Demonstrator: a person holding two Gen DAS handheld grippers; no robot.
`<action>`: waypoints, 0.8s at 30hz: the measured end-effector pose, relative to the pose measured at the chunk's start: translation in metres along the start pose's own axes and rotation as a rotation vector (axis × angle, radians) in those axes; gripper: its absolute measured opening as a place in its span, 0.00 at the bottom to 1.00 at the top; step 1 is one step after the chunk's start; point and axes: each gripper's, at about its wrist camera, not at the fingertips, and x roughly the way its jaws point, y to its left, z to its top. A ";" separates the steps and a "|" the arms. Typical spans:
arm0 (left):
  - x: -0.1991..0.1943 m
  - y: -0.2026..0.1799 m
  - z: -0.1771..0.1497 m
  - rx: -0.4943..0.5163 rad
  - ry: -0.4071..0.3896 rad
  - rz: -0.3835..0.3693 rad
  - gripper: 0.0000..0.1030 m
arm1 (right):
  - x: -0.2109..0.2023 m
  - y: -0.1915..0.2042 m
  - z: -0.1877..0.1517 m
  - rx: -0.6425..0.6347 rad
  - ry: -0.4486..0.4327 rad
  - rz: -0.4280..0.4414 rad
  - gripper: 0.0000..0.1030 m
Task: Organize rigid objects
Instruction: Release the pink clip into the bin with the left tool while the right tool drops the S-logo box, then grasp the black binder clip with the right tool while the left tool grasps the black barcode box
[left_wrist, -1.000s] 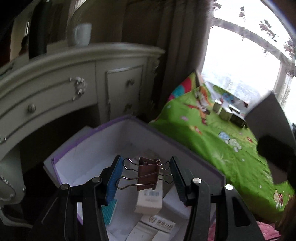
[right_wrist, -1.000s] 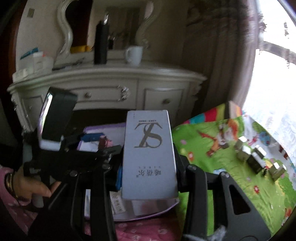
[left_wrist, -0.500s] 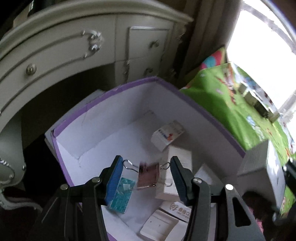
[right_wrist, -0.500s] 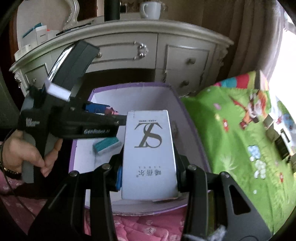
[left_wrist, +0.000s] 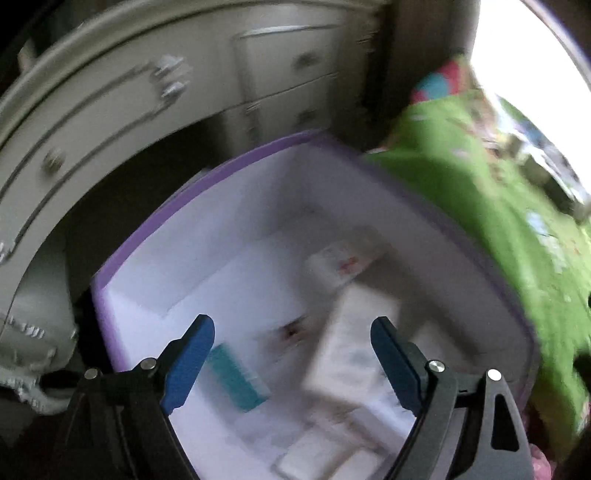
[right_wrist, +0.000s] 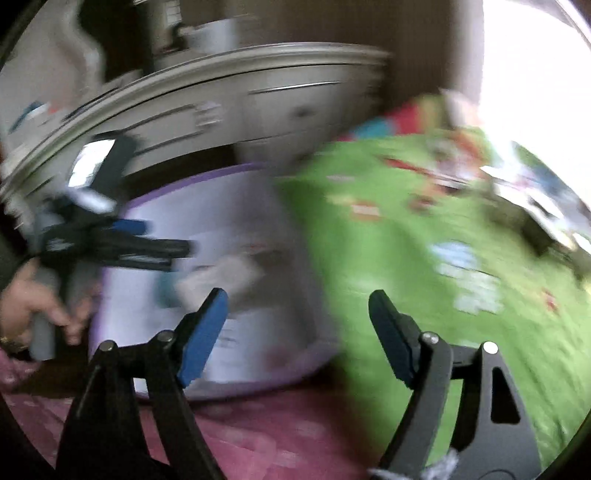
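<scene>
— Purple-rimmed, white inside: where does the storage box (left_wrist: 207, 192) sit?

— Under the left gripper (left_wrist: 291, 332), on the near side of the cream dresser (left_wrist: 110, 96), with the green play mat (left_wrist: 480, 206) to its right. Both views are badly smeared.

— And that claw?

— Its jaws have just been opening and now stand spread, with nothing pinched between the blue pads. Below the gap a small brownish smudge, perhaps the binder clip (left_wrist: 291, 332), lies on the box floor.

— What else is in the box?

— A teal packet (left_wrist: 236, 376) near left, a tall white carton (left_wrist: 351, 347) near right, a smaller carton with red print (left_wrist: 343, 260) farther back.

— The right gripper (right_wrist: 295, 306)?

— Also just opened wide, empty, over the box's right edge and the mat. At far left a hand (right_wrist: 26, 306) grips the other tool's handle.
</scene>
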 end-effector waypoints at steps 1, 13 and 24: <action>-0.003 -0.016 0.003 0.027 -0.018 -0.036 0.85 | -0.007 -0.021 -0.005 0.034 -0.009 -0.066 0.81; 0.020 -0.249 0.030 0.429 -0.049 -0.291 0.91 | 0.006 -0.272 -0.049 0.457 0.152 -0.422 0.90; 0.030 -0.278 0.034 0.432 -0.132 -0.299 1.00 | 0.079 -0.365 0.024 0.360 0.153 -0.343 0.90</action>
